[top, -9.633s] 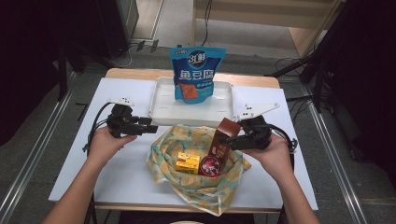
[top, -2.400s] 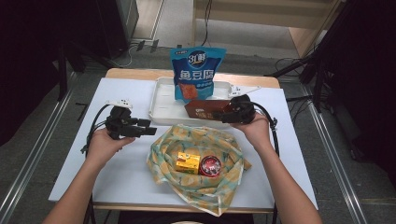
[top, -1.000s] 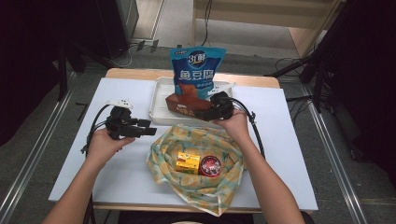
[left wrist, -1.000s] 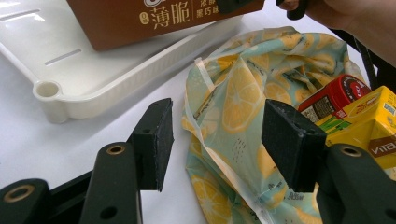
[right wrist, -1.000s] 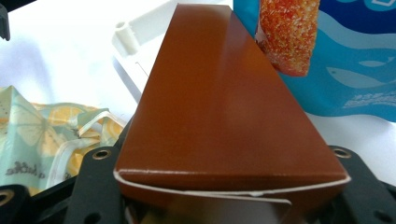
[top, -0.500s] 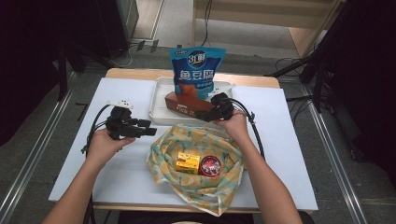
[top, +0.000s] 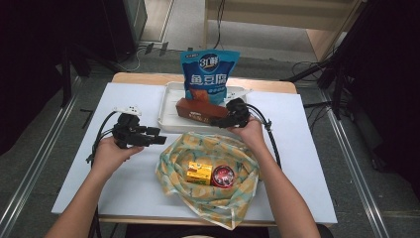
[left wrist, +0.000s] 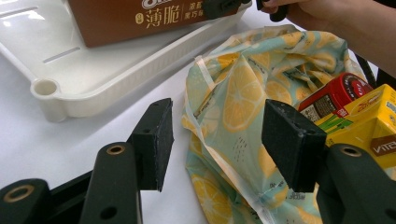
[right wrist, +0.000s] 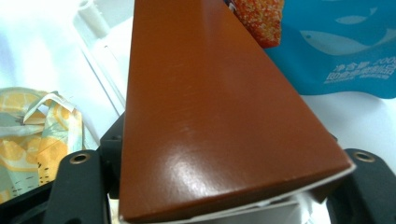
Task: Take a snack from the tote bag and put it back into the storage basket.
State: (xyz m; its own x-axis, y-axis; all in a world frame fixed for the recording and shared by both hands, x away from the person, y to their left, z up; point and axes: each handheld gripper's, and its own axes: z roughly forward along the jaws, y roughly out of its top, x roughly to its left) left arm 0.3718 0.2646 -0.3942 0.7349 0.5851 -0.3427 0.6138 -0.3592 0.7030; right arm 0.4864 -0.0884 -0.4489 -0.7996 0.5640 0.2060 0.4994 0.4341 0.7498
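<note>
A long brown biscuit box [top: 198,111] lies on its side across the white tray [top: 168,111], and my right gripper [top: 224,120] is shut on its right end. In the right gripper view the brown box [right wrist: 201,107] sits between both jaws. A blue snack bag [top: 210,74] stands at the tray's back. My left gripper [top: 158,139] is open on the table left of the lemon-print bag [top: 178,158], jaws apart and bare in the left gripper view [left wrist: 217,135]. Inside the lemon-print bag [left wrist: 243,98] lie a yellow carton [top: 199,172] and a red can [top: 224,176].
The tray's near rim [left wrist: 70,70] lies just ahead of the left jaws. Black cables trail from both grippers over the white table [top: 307,163]. The person's right hand [left wrist: 336,18] is beyond the lemon-print bag. The blue snack bag [right wrist: 345,42] is close behind the box.
The right gripper lifted the brown box out of the lemon-print bag, carried it back and left, and laid it flat over the tray. The left gripper has stayed put.
</note>
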